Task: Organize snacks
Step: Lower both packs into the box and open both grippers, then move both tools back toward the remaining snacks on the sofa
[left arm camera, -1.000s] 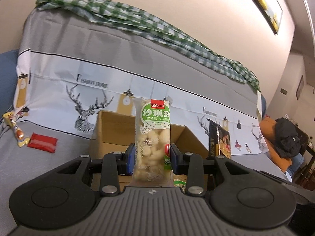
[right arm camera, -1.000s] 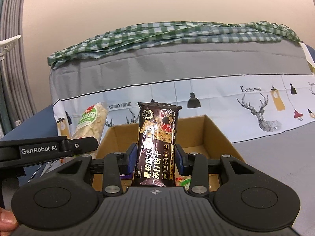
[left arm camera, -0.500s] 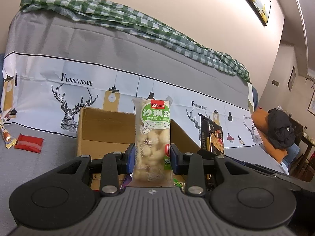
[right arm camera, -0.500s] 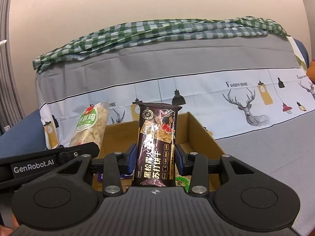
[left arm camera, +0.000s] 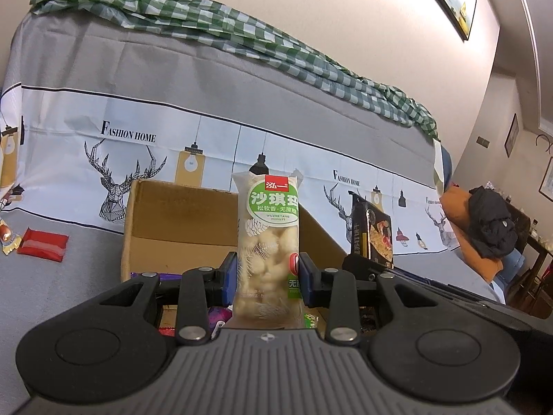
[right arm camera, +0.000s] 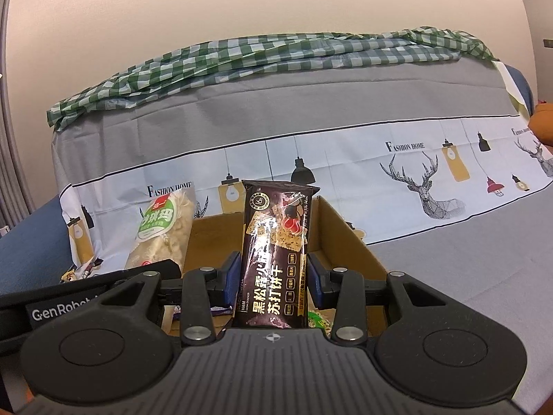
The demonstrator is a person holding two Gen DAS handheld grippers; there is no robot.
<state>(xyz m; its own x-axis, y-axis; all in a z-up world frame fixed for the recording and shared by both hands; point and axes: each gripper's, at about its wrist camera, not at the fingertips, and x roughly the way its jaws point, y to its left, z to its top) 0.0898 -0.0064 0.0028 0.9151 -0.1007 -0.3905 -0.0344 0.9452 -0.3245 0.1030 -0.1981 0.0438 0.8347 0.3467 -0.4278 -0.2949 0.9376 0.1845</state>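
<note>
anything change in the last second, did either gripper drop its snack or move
Nothing was let go. The left gripper still clamps the pale snack pack and the right gripper the dark cracker pack, both upright over the cardboard box. The left view shifted slightly across the sofa; the red packet slid toward its left edge. The box stayed put.

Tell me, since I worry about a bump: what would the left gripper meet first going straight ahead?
Probably the cardboard box: the left gripper, shut on the green-label snack pack, points at its open top and far wall. Depth is unclear.
</note>
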